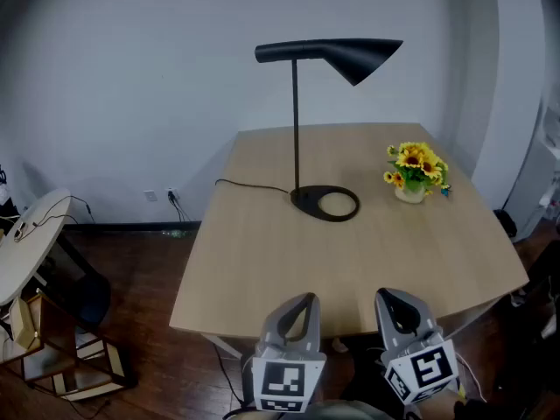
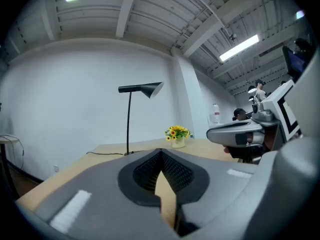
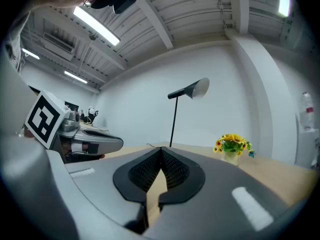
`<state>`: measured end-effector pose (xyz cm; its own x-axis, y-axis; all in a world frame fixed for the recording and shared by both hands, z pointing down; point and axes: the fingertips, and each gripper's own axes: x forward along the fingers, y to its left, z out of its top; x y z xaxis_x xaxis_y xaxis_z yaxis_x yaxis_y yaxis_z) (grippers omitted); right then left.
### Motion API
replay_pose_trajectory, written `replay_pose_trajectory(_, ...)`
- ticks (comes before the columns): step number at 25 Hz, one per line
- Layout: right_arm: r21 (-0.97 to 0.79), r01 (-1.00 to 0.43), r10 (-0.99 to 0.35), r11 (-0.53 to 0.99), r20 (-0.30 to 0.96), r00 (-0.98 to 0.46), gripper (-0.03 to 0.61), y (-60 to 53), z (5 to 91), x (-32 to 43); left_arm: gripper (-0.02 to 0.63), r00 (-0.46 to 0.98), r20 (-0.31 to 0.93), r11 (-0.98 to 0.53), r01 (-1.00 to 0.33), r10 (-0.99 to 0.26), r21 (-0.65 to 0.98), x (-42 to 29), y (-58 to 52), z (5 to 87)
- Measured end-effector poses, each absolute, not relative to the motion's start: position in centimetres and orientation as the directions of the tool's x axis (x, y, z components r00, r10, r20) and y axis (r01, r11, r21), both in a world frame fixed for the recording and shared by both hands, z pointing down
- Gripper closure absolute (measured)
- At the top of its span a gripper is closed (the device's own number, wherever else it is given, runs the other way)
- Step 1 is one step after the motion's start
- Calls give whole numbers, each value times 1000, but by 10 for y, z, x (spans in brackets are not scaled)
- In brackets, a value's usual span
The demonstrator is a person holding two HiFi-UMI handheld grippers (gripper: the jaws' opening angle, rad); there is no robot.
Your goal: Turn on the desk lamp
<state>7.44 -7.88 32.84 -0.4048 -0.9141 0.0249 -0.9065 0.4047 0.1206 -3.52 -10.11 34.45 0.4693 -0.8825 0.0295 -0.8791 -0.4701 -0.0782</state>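
Desk lamp [image 1: 296, 129]: it stands on the pale wood surface [image 1: 262, 261], its ring-shaped base [image 1: 325, 203] the reference point for what follows.

Nearest the camera, both grippers are held off the surface's near edge, well short of the base. The left gripper [image 1: 302, 301] has its jaws closed tip to tip with nothing between them. The right gripper [image 1: 395, 297] is the same (each gripper's own view shows only bare surface through the gap behind the tips).

The base lies ahead of both. The left gripper is almost in line with it and the right sits off to the right, so the left is judged slightly nearer.

From the base the thin stem rises upright. At its top the black shade [image 1: 354, 55] runs level, pointing right. No switch can be made out in any view.

A cord [image 1: 249, 185] leaves the base leftward. A pot of yellow flowers [image 1: 415, 171] stands right of the base, apart from it.
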Motion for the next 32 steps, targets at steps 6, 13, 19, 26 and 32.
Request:
replay_pose_trajectory(6, 175, -900, -914, 400, 4, -405, 578, -121, 303, 80, 615, 468, -2, -467, -881, -884, -81, -36, -135, 324)
replay_pose_trajectory(13, 180, -902, -915, 394, -19, -403, 578, -166, 285, 84, 615, 490, -35, -483, -868, -871, -114, -26, -180, 289)
replay_pose_trajectory(19, 144, -919, -926, 368, -35, -376, 578, -206, 280, 93, 615, 515, -9, -507, -846, -857, -167, -10, -219, 268)
replay_pose_trajectory(26, 121, -927, -932, 355, -26, -361, 578, -244, 278, 100, 615, 513, 13, -508, -846, -858, -159, 2, -259, 268)
replay_pose_trajectory(32, 131, -929, -937, 346, -6, -350, 578, -274, 279, 104, 615, 490, 51, -492, -859, -870, -146, 1, -289, 285)
